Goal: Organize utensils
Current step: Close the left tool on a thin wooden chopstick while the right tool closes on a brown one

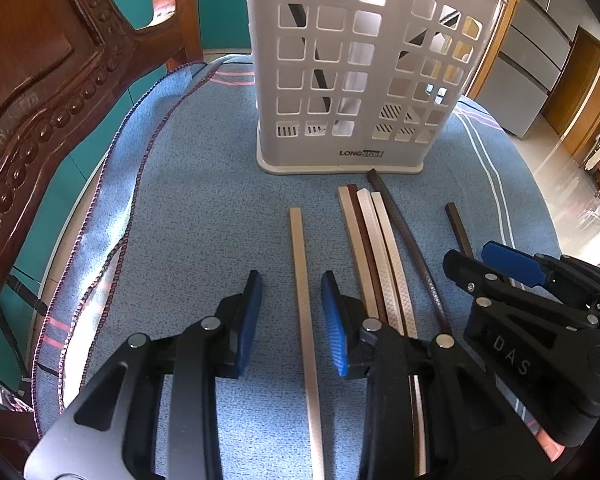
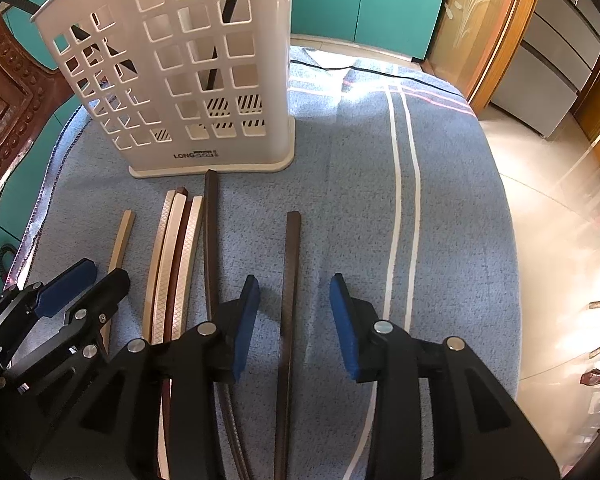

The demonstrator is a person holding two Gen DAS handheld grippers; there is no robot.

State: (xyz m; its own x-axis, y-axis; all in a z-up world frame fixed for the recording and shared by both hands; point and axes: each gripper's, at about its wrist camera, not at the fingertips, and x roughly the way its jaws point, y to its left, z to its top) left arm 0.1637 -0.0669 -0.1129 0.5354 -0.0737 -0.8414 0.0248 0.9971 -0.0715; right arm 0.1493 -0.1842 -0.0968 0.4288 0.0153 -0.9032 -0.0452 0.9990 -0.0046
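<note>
Several chopsticks lie on the blue cloth in front of a white perforated holder, which also shows in the right wrist view and has dark sticks standing inside. My left gripper is open, its pads on either side of a single beige chopstick. My right gripper is open around a single dark brown chopstick. A bundle of beige and brown chopsticks lies between the two, also in the right wrist view. The right gripper also shows in the left view.
A carved wooden chair back stands at the left. The blue cloth with white stripes covers a round table; its edge drops to a tiled floor on the right. Teal cabinets are behind.
</note>
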